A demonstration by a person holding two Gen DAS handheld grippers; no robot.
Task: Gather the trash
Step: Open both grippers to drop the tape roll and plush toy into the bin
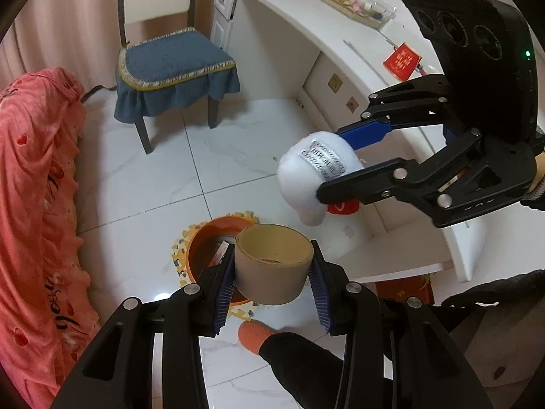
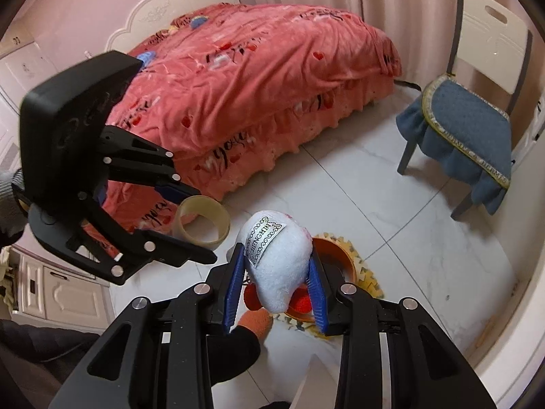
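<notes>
My left gripper (image 1: 272, 269) is shut on an empty cardboard tape roll (image 1: 274, 264), held above the orange trash bin (image 1: 204, 242) on the floor. In the right wrist view the same roll (image 2: 203, 221) hangs between the left gripper's (image 2: 204, 225) fingers at the left. My right gripper (image 2: 277, 274) is shut on a white plush toy (image 2: 277, 259) with a woven label and red parts; it hovers over the bin (image 2: 335, 255). The left wrist view shows that toy (image 1: 313, 173) in the right gripper (image 1: 337, 163), up and to the right of the bin.
The bin stands on a yellow foam mat (image 1: 180, 248) on white tile. A bed with a pink cover (image 2: 259, 85) lies close by, a blue-cushioned chair (image 1: 173, 64) beyond, a white desk (image 1: 306, 27) at the right. A person's orange-socked foot (image 1: 253, 335) is near the bin.
</notes>
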